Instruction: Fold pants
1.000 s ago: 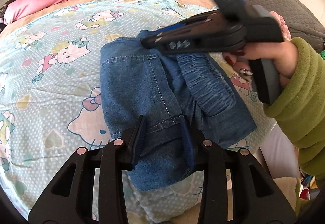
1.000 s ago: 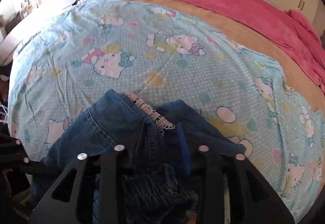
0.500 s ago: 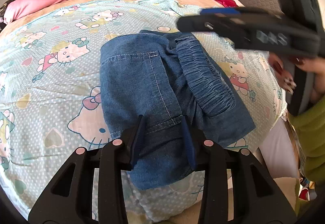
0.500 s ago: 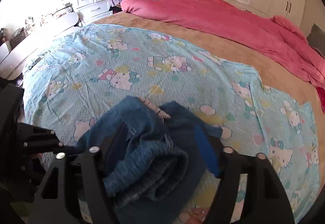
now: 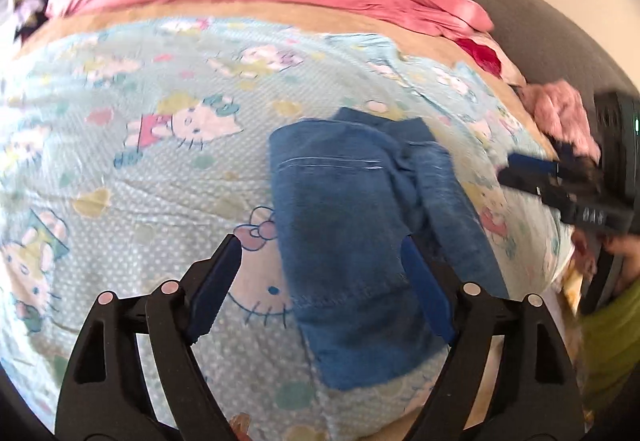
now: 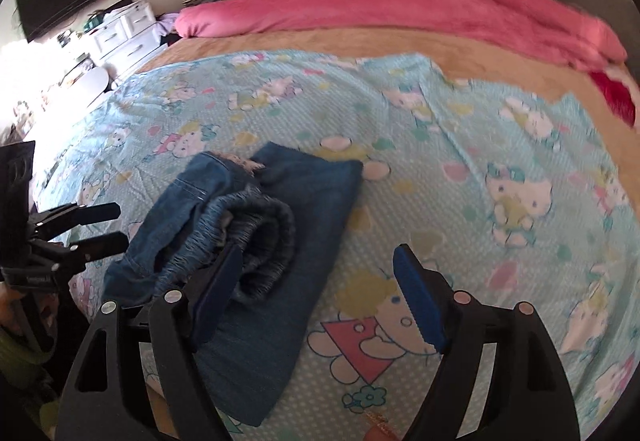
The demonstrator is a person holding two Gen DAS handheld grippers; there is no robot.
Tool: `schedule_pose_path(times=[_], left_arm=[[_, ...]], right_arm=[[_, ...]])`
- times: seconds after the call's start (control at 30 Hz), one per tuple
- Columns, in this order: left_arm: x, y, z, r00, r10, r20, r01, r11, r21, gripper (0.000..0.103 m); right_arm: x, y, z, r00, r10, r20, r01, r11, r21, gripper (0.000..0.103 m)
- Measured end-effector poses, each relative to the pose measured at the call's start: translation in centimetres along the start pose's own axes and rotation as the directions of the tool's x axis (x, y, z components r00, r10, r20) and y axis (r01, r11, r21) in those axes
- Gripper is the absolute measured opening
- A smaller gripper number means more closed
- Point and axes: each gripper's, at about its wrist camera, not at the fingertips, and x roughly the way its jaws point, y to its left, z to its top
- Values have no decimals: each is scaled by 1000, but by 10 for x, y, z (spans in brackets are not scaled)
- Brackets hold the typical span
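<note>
Blue denim pants lie folded into a compact bundle on the light blue cartoon-cat sheet, near the bed's front edge. My left gripper hovers just short of them. Its jaws are opening wide, and no pad presses on the denim. In the right wrist view the pants show their gathered waistband rolled on top. My right gripper stands beside them over the sheet, jaws opening and nothing held. Each gripper also appears in the other's view: the right gripper at the right, the left gripper at the left.
A pink duvet is heaped across the far side of the bed on a tan blanket. A grey headboard and pink clothing are at the right. A white dresser and a TV stand beyond the bed. A green sleeve is at the right edge.
Both grippers have let go of the denim and opened wide. The right gripper has drawn back off the pants to the side, and the left has backed away a little.
</note>
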Motion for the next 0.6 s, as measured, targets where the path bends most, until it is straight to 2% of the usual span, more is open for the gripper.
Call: schedule_pose_path(times=[0.17,0.27,0.4,0.47,0.5,0.57,0.6], left_arm=[[20,6,4,999,-28,-37,26,998,-58,75],[29,-2,6,999,-21,-50,19,999,-41,75],[46,-10,5,995,-43,-86,39,998,-38,74],[54,-15,3,995,-42,-94,40,999,-31,68],[56,-17,3,995,-33,-92,31,999,-23,63],[58,-21,5,995,-37,-89,36,999,-14,52],[58,-23,7,995,-43,-88,42,999,-13,42]], right_arm=[[29,-13,-8,994,86,-69,-77,990,122,76],[49,-10,-13,987,103,-125,-86,987,135,66],[58,-4,-15,983,146,-111,-131,983,129,62],[62,-5,-15,979,179,-97,-165,977,137,58],[63,-4,-14,978,189,-88,-177,975,132,54],[64,3,-14,979,187,-86,-179,979,92,28],[63,6,-12,976,201,-81,-195,978,79,19]])
